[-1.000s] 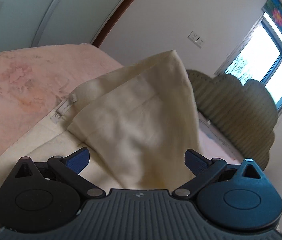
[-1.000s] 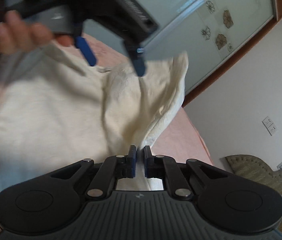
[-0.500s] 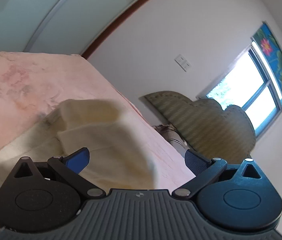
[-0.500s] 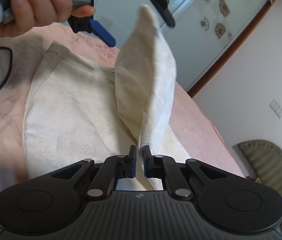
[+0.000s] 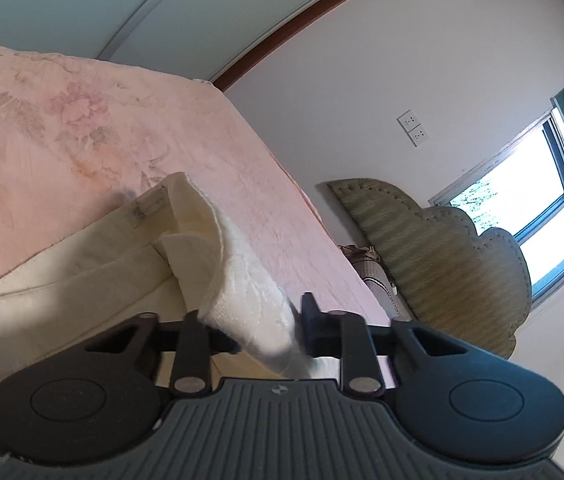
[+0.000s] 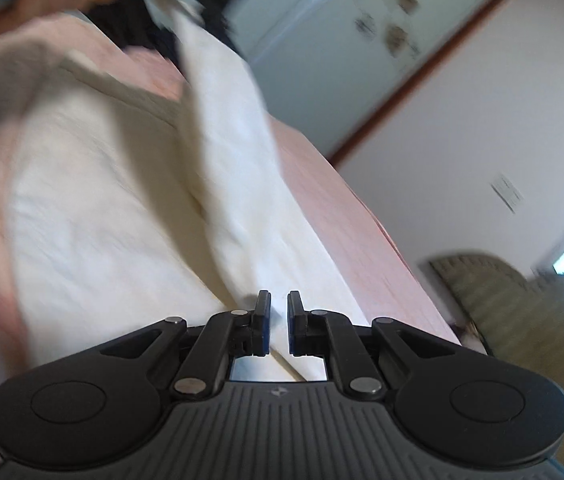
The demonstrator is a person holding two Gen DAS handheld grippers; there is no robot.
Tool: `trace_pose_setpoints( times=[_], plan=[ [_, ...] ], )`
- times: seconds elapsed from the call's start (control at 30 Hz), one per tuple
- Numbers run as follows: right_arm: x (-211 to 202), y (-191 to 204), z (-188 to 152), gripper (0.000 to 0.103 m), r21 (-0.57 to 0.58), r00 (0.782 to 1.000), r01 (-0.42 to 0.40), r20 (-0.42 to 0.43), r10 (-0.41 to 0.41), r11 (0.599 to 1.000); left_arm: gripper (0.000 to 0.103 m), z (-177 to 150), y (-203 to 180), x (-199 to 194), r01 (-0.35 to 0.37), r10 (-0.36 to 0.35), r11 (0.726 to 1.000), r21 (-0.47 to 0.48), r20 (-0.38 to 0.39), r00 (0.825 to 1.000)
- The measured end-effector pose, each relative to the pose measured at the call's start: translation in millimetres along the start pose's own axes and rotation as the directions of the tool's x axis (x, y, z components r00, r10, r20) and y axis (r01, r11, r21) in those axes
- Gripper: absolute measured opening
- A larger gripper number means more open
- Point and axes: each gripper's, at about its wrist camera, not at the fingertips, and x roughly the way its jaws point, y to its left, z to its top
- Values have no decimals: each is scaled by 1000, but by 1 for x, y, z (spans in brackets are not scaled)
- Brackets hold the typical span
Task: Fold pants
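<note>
On the pink bed [image 5: 82, 128], both tools pinch the pants [image 6: 122, 208]: left tool [image 5: 266, 332] gripping the far end, right tool [image 6: 278, 320] the near, fabric stretched lengthwise between them.

Pink floral bedspread [image 5: 82, 128], green headboard [image 5: 442, 248]

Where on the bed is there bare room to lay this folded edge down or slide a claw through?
Bare pink bedspread lies beyond the pants, out to the wardrobe doors, plus a strip between the pants and the bed's edge toward the headboard. It is crowded where the left claw and right claw both grip a raised fold.
</note>
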Motion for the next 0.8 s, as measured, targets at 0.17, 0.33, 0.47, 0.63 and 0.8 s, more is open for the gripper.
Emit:
trace_pose_setpoints(
  times=[0.17, 0.33, 0.47, 0.63, 0.8],
  plan=[
    [11, -20, -20, 8, 35, 992, 80, -100, -76, 996, 15, 6, 3, 1, 12, -12, 1000, -25, -8, 1000],
    [8, -25, -30, 8, 44, 989, 83, -126, -77, 996, 15, 14, 2, 5, 31, -31, 998, -47, -15, 999],
    [0, -22, -38, 34, 54, 988, 83, -131, -76, 995, 35, 16, 0, 11, 18, -20, 998, -55, -37, 999],
    [-5, -11, -39, 69, 15, 992, 98, -78, -97, 995, 36, 14, -5, 10, 11, -11, 1000, -23, -26, 1000],
    [22, -28, -36, 31, 27, 992, 73, -109, -70, 997, 10, 18, 0, 9, 6, -7, 999, -32, -28, 1000]
  ],
)
